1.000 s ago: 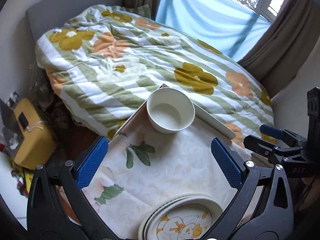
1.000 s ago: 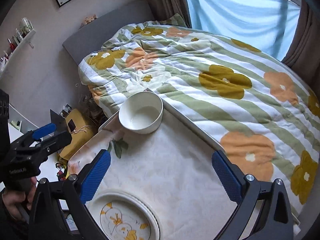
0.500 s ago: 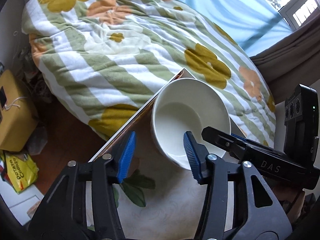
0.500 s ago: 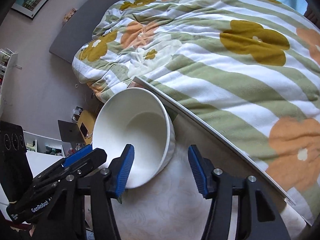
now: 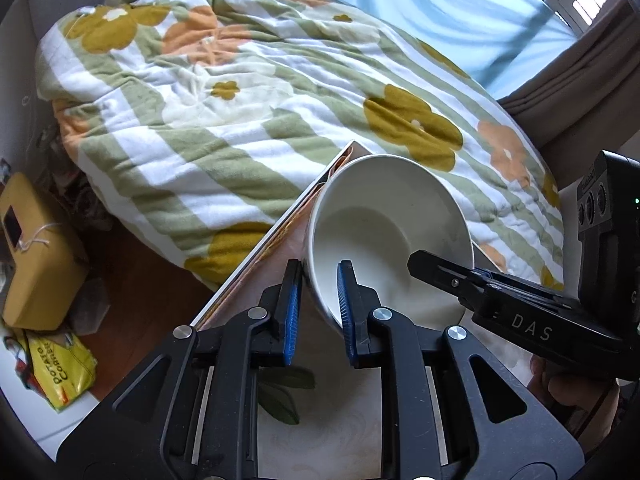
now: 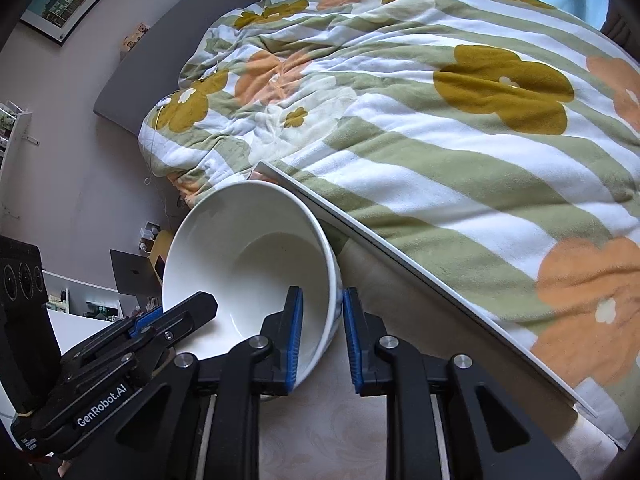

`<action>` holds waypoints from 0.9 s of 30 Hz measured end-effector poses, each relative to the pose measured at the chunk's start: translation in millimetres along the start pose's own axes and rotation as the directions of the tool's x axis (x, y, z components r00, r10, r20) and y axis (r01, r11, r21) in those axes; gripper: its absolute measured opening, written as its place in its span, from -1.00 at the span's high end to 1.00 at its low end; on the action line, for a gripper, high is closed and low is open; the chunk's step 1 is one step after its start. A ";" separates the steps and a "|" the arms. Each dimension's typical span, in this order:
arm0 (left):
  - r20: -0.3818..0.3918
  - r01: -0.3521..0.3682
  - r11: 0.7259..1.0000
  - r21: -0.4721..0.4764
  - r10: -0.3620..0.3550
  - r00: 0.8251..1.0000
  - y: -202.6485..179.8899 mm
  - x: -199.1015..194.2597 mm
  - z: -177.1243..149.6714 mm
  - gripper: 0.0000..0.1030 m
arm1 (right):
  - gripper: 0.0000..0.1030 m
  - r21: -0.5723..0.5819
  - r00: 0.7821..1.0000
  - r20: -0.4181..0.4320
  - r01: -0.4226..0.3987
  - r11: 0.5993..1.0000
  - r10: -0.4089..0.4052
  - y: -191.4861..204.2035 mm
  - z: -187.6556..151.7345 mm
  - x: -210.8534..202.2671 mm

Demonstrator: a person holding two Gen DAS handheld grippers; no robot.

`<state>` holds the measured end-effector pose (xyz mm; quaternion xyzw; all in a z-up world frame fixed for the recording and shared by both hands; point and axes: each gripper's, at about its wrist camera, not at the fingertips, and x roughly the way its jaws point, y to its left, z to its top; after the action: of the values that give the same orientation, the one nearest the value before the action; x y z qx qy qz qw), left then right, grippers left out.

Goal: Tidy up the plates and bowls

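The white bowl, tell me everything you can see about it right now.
The white bowl is plain, glossy and ceramic-looking, deep and round with a smooth rim, and empty. It sits at the far corner of the pale floral tabletop, next to the striped flowered blanket. The left gripper clamps one side of its rim, one blue pad inside and one outside; the right gripper clamps the opposite side the same way. Whether its base is lifted off the table cannot be told.
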<state>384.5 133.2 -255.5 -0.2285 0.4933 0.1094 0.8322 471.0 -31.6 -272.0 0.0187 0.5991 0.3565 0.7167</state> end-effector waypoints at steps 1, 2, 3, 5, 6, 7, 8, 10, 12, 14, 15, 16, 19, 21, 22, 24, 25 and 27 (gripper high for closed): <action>0.007 -0.001 1.000 0.008 0.001 1.000 -2.7 -5.8 -0.4 0.70 | 0.64 0.001 1.000 0.008 -0.001 1.000 0.001 1.3 -1.6 -4.4; 0.014 0.000 1.000 0.016 0.000 1.000 -5.8 -11.4 -1.0 0.70 | 0.64 0.001 1.000 0.018 -0.001 1.000 0.001 3.0 -3.5 -9.7; 0.022 0.001 1.000 0.026 -0.001 1.000 -9.3 -18.4 -2.0 0.70 | 0.64 0.001 1.000 0.030 -0.001 1.000 0.001 4.9 -6.0 -16.3; 0.032 0.006 0.999 0.039 -0.008 0.999 -15.7 -31.6 -5.3 0.70 | 0.64 0.002 0.999 0.050 0.000 1.000 0.000 9.6 -10.3 -28.8; 0.037 0.012 0.999 0.047 -0.014 0.999 -20.0 -40.2 -8.0 0.70 | 0.64 0.003 0.998 0.063 -0.001 1.000 0.001 11.5 -13.5 -37.3; 0.042 0.018 0.998 0.053 -0.020 0.999 -24.0 -48.3 -11.1 0.70 | 0.64 0.006 0.997 0.078 -0.002 1.000 0.001 13.7 -17.5 -47.1; 0.047 0.024 0.998 0.061 -0.027 0.999 -28.6 -56.3 -14.3 0.70 | 0.64 0.008 0.996 0.088 -0.001 1.000 0.000 15.3 -21.2 -55.7; 0.058 0.034 0.996 0.085 -0.039 0.998 -41.1 -74.4 -22.4 0.70 | 0.64 0.012 0.993 0.116 0.007 1.000 -0.008 19.3 -31.8 -77.3; 0.071 0.044 0.993 0.112 -0.052 0.996 -54.4 -92.7 -31.2 0.70 | 0.64 0.012 0.989 0.145 0.019 1.000 -0.020 22.1 -44.2 -99.0; 0.082 0.058 0.988 0.142 -0.070 0.994 -70.4 -113.1 -43.1 0.70 | 0.64 0.022 0.984 0.176 0.028 0.999 -0.031 22.9 -59.5 -123.3; 0.086 0.066 0.986 0.153 -0.080 0.993 -77.4 -121.3 -48.5 0.70 | 0.64 0.028 0.981 0.191 0.032 0.999 -0.037 22.7 -68.0 -135.6; 0.090 0.075 0.982 0.171 -0.092 0.992 -86.9 -131.3 -56.1 0.70 | 0.64 0.035 0.977 0.206 0.039 0.999 -0.046 22.6 -77.6 -148.9; 0.099 0.099 0.970 0.221 -0.123 0.987 -114.2 -158.7 -82.0 0.70 | 0.64 0.064 0.965 0.252 0.064 0.996 -0.078 20.1 -108.7 -187.7; 0.100 0.118 0.961 0.251 -0.147 0.984 -131.5 -174.7 -101.1 0.70 | 0.64 0.082 0.955 0.281 0.080 0.993 -0.100 17.7 -131.2 -212.6; 0.098 0.131 0.955 0.266 -0.162 0.982 -140.5 -182.3 -112.5 0.70 | 0.64 0.092 0.949 0.295 0.088 0.992 -0.112 16.2 -144.6 -225.2; 0.086 0.150 0.944 0.295 -0.183 0.979 -157.9 -194.6 -134.8 0.70 | 0.64 0.119 0.939 0.316 0.104 0.987 -0.137 12.3 -170.9 -247.1; 0.075 0.162 0.937 0.310 -0.194 0.978 -167.8 -199.9 -147.3 0.70 | 0.64 0.138 0.933 0.326 0.111 0.984 -0.151 8.7 -186.0 -258.8; 0.043 0.192 0.921 0.340 -0.219 0.975 -185.0 -209.2 -171.8 0.70 | 0.64 0.175 0.924 0.337 0.128 0.976 -0.182 1.5 -214.4 -279.0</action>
<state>225.1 -102.8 -93.1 -0.1302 0.4440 -0.0547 0.8848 275.5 -265.2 -95.8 0.0884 0.4862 0.2434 0.8346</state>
